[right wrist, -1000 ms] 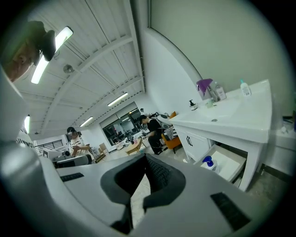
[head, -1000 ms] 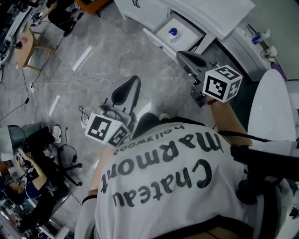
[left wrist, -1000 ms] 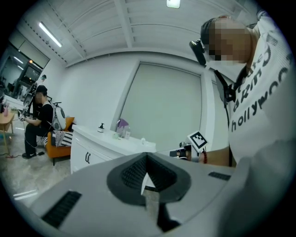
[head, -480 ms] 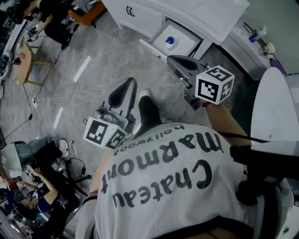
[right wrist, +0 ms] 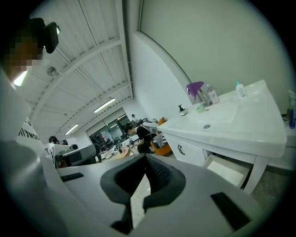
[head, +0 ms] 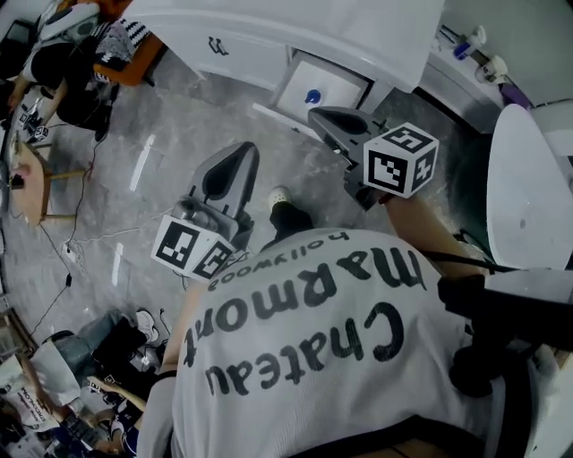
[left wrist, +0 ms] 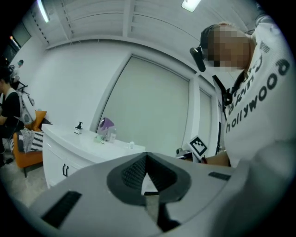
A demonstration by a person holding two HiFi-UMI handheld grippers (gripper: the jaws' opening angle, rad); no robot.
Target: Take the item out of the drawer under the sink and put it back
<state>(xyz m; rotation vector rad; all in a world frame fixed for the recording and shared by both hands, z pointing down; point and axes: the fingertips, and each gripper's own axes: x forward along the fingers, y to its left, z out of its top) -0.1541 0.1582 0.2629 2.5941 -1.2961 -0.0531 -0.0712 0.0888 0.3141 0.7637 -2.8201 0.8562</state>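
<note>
Nearest, across the bottom of the head view, a white shirt (head: 304, 340) with dark lettering. Just ahead of it at left, the left claw (head: 235, 161), clenched tight on nothing, pointing out over grey floor (head: 161, 152). At right and slightly further forward, the right claw (head: 324, 118), likewise clenched and empty, tip close to the front edge of an open drawer (head: 345, 88) but not inside it. In the drawer, toward its left side, the item (head: 312, 95): blue-topped and too small to identify. Above the drawer, the white sink worktop (head: 358, 27), with bottles (right wrist: 210, 95) along its back edge. Further off, people (right wrist: 140, 135) at desks. Judged to be the approach, with the item not yet taken out. Possible trouble from here: reaching in with the right claw clenched and merely nudging the item or tipping it over. Spreading the jaws too late and striking the drawer front or a side wall. Gripping so small a thing off-centre and dropping it onto the floor. Catching the worktop's overhang while lifting out, given the tight space under the sink.
</note>
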